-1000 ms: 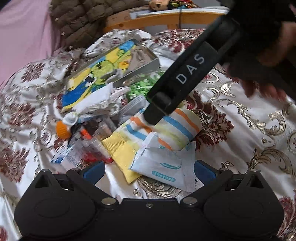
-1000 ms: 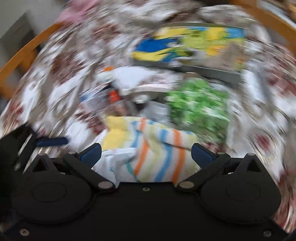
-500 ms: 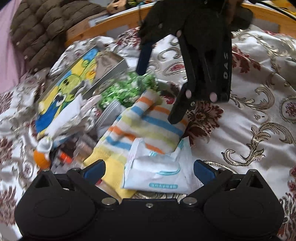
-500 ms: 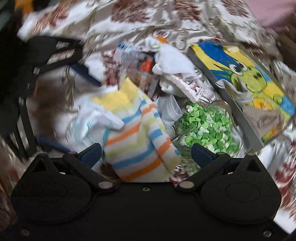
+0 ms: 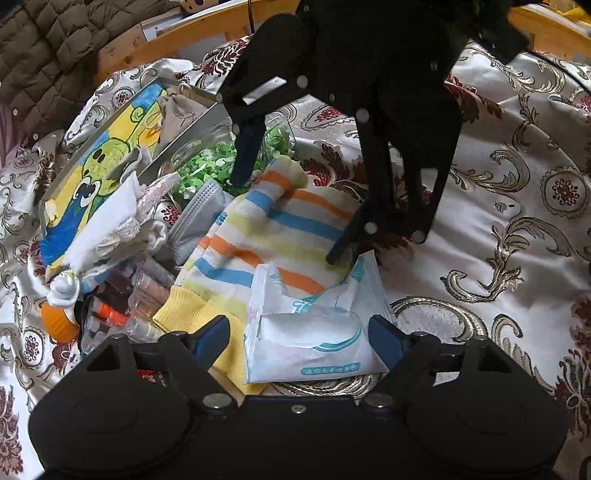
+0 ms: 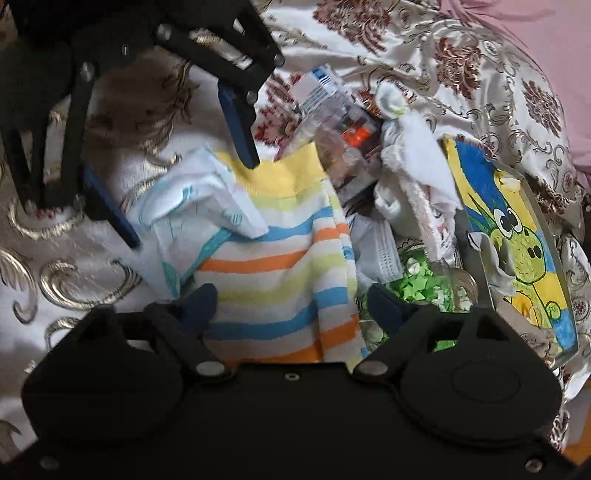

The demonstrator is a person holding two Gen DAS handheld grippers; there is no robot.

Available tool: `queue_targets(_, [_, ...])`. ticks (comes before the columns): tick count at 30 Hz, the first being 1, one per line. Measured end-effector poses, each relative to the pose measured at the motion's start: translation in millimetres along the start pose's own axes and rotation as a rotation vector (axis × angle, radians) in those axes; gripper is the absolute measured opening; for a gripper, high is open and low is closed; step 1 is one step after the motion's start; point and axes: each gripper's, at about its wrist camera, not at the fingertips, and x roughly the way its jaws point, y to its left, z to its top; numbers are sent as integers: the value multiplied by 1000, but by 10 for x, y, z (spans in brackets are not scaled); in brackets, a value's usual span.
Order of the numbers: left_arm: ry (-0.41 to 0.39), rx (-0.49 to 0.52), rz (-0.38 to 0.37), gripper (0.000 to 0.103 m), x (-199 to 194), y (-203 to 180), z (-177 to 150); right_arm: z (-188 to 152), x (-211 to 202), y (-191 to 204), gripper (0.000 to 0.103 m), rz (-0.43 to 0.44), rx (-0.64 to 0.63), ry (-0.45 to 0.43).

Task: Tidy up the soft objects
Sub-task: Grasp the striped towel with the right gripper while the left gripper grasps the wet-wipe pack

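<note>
A striped sock with a yellow cuff lies on the patterned bedspread. A white tissue pack rests on its near end. My left gripper straddles the pack, its jaws closing, pads not pressing on it. My right gripper hangs over the sock's far end. In the right wrist view the sock lies between the closing right gripper pads with no clear squeeze. There the left gripper stands over the tissue pack.
A cartoon picture book, green paper bits, a grey face mask, white cloth and clear tubes crowd the sock's left side. A brown quilted jacket and a wooden frame lie beyond.
The right gripper rolled round and came down over the striped sock. The left gripper dipped closer to the tissue pack. Both pairs of jaws have narrowed.
</note>
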Motion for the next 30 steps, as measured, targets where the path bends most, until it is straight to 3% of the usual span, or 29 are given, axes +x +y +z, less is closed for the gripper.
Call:
queue_targets(7, [26, -19, -27, 71, 75, -37, 10, -30, 207, 174, 59, -9, -47, 30])
queue_targets(12, [35, -63, -38, 67, 109, 10, 14, -60, 263, 202, 35, -9, -36, 54])
queue_targets(13, [35, -67, -39, 65, 105, 14, 9, -60, 263, 202, 32, -9, -36, 54])
queue_targets(15, [32, -72, -35, 60, 91, 12, 3, -85, 297, 194, 17, -21, -38, 57])
queue_targets(17, [36, -81, -33, 50, 82, 10, -6, -109, 352, 170, 9, -41, -36, 60])
queue_targets(24, [37, -136, -35, 40, 41, 46, -47, -197, 366, 190, 2, -76, 7, 38])
queue_targets(26, [36, -153, -42, 30, 14, 39, -59, -214, 344, 192, 2, -82, 20, 31])
queue_targets(30, [30, -179, -56, 27, -57, 17, -59, -256, 223, 216, 1, -122, 27, 7])
